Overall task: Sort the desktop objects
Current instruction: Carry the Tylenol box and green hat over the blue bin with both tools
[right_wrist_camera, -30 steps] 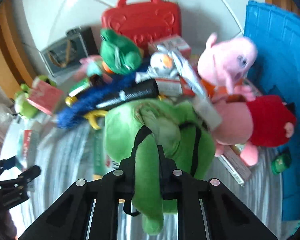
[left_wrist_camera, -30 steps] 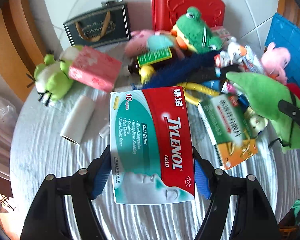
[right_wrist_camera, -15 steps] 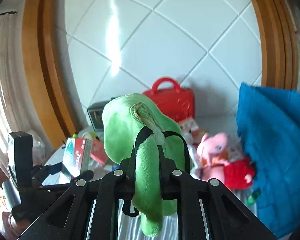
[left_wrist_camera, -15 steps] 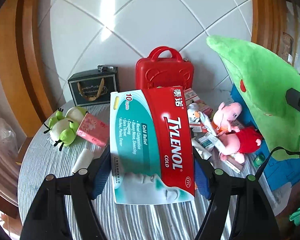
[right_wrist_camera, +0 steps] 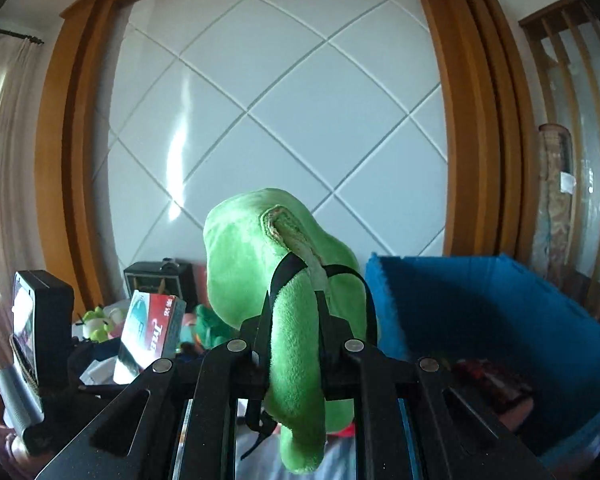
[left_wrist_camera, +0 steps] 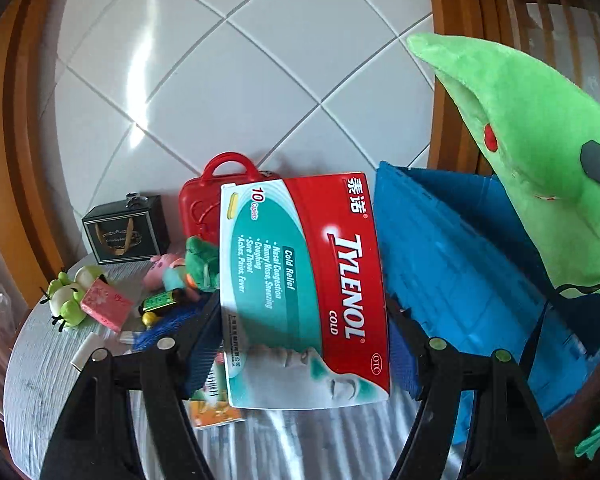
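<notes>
My left gripper [left_wrist_camera: 304,340] is shut on a red and teal Tylenol Cold box [left_wrist_camera: 304,280], held flat and lifted above the round table [left_wrist_camera: 40,380]. The same box [right_wrist_camera: 152,332] shows at the lower left of the right wrist view. My right gripper [right_wrist_camera: 296,356] is shut on a large green plush toy [right_wrist_camera: 268,260] with black straps, raised high. That plush [left_wrist_camera: 532,152] fills the upper right of the left wrist view. A blue crate [left_wrist_camera: 460,272] stands at the right, its open inside [right_wrist_camera: 480,312] just beside the plush.
On the table's far side lie a red case [left_wrist_camera: 204,208], a dark gift box [left_wrist_camera: 126,228], a green frog plush [left_wrist_camera: 66,300], a pink box [left_wrist_camera: 106,308], a pink pig plush [left_wrist_camera: 164,264] and other small items. A tiled wall with wooden frames stands behind.
Both grippers have risen well above the table and swung right toward the blue crate, carrying the Tylenol box and the green plush. The table clutter now sits lower and farther away.
</notes>
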### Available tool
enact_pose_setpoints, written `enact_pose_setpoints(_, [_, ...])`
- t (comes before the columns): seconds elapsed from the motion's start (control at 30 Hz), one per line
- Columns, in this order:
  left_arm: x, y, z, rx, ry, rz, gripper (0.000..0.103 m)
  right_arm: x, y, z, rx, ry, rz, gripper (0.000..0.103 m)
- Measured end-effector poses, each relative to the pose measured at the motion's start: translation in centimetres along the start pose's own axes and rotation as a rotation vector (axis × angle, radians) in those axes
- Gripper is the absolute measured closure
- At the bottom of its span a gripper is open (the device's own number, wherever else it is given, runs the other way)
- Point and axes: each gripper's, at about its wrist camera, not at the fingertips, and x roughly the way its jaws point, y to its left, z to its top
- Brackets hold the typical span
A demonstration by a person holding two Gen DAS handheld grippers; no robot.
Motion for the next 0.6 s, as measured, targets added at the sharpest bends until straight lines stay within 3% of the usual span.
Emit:
enact_pose_setpoints(0.17, [0.1,-12.0,2.3,0.016,0.008,-0.062,0.031,-1.3,-11.3,1.5,-0.017,0.007,-0.025,0.088])
enact_pose_setpoints(0.3, [1.6,-19.3,5.1,0.041,0.050,-0.067,0.031,1.1,-20.2,3.0,-0.024,0.070,-0.085,0.088])
enact_pose_setpoints(0.47, [6.6,-25.1,8.2,0.037,0.221,-0.183,0.031,5.7,-29.1,2.1,-0.021,0.158,-0.156,0.088])
enact_pose_setpoints(0.6, [12.2,-29.9,8.4,0.075,0.415,-0.225,0.031,11.8,-33.1,-0.8,0.019,0.312,-0.133,0.087])
